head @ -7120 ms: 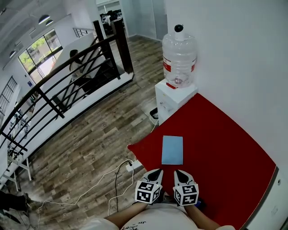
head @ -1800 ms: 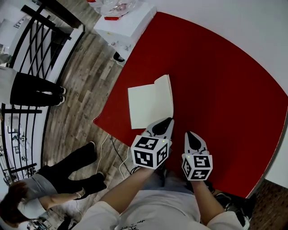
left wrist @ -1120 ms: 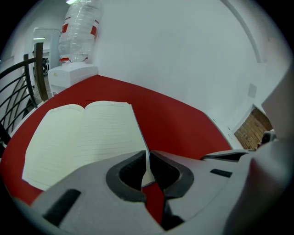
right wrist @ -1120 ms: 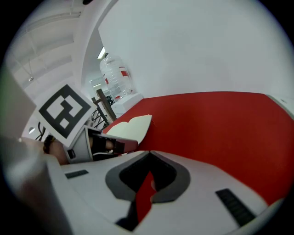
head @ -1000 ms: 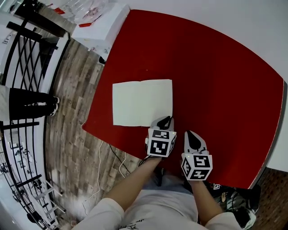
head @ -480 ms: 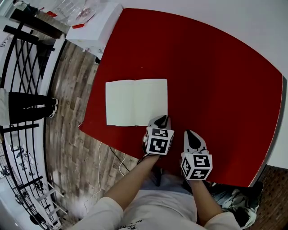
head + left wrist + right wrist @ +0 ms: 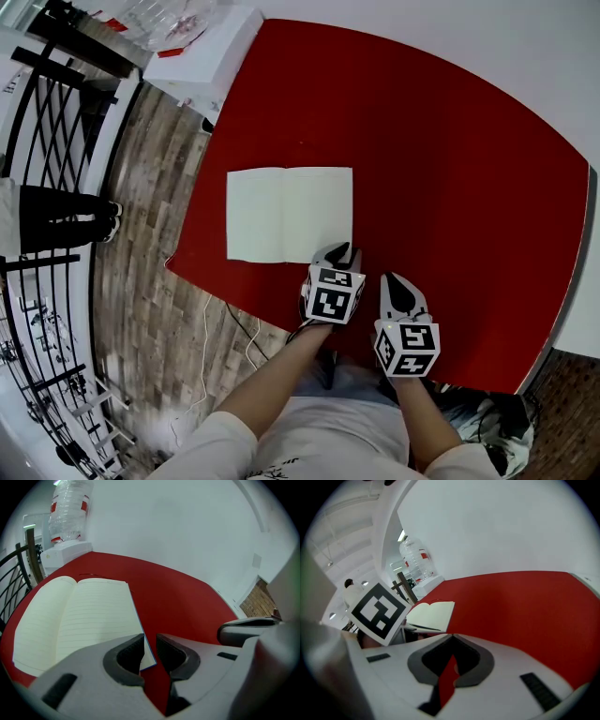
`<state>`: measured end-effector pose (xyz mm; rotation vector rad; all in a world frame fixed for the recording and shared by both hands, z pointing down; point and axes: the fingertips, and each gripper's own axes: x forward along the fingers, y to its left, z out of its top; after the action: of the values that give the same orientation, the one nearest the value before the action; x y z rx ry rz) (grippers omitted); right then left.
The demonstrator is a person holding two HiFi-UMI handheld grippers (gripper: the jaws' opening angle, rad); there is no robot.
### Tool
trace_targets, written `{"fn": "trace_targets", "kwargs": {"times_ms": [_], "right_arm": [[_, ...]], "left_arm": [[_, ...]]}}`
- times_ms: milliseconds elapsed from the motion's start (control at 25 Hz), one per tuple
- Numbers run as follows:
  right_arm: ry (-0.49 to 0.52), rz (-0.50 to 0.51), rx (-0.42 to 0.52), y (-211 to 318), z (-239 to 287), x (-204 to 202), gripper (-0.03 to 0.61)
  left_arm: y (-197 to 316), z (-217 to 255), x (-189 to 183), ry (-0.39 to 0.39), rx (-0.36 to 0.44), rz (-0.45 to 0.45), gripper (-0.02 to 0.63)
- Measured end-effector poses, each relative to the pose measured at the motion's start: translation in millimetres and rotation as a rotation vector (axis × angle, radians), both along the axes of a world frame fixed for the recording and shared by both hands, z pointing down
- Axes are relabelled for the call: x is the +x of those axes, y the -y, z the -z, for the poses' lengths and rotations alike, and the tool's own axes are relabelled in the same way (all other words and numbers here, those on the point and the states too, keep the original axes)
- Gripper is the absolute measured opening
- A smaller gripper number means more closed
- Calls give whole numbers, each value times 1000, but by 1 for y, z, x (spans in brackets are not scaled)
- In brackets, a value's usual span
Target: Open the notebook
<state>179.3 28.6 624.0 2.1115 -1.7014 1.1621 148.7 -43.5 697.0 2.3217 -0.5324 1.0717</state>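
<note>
The notebook (image 7: 289, 214) lies open and flat on the red table (image 7: 450, 169), showing two cream lined pages (image 7: 79, 616). My left gripper (image 7: 342, 251) is at its near right corner. In the left gripper view its jaws (image 7: 150, 641) are opening, with the blue-edged corner of the right page in the gap between them; the pads do not press on it. My right gripper (image 7: 394, 281) hovers just right of the left one, over bare red table, its tips together (image 7: 451, 637) and nothing in them. From that view the notebook (image 7: 431, 613) shows far left.
A white water dispenser (image 7: 206, 47) with a clear bottle (image 7: 68, 510) stands past the table's far left corner. White wall runs along the far side. A black railing (image 7: 47, 122) and a person's legs (image 7: 47, 216) are on the wooden floor left.
The notebook went from closed with its blue cover up, through half-lifted, to flat open. Over the last second both grippers kept their places near its right corner.
</note>
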Motion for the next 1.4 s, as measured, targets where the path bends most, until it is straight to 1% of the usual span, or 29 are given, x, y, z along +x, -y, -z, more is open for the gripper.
{"fn": "trace_targets", "kwargs": {"times_ms": [160,320,440,560,760,880,1080,1280,1400], "right_arm": [[-5,10,3,3,3,-1,6],[-11,32,7,6,6,-6,6],[-17,59,19,12,11,-14,6],[-30,100,38,19,23,-27,6],[-48,190,64,29,47,-56,6],[-53,234,78,35,64,-72,6],[-76,315,105,35,96,-99,6],[-90,378,125,37,119,-126,6],[-87,404,124,35,132,-140,6]], "left_arm": [[4,7,-4,-5,-23,18,75],[15,18,-12,-20,-1,47,72],[25,31,-23,-25,33,81,29],[33,47,-39,-31,59,113,8],[40,84,-74,-67,87,169,8],[41,113,-97,-99,121,201,8],[26,158,-149,-141,177,274,8],[8,182,-199,-169,186,370,8],[-2,189,-221,-177,188,421,8]]}}
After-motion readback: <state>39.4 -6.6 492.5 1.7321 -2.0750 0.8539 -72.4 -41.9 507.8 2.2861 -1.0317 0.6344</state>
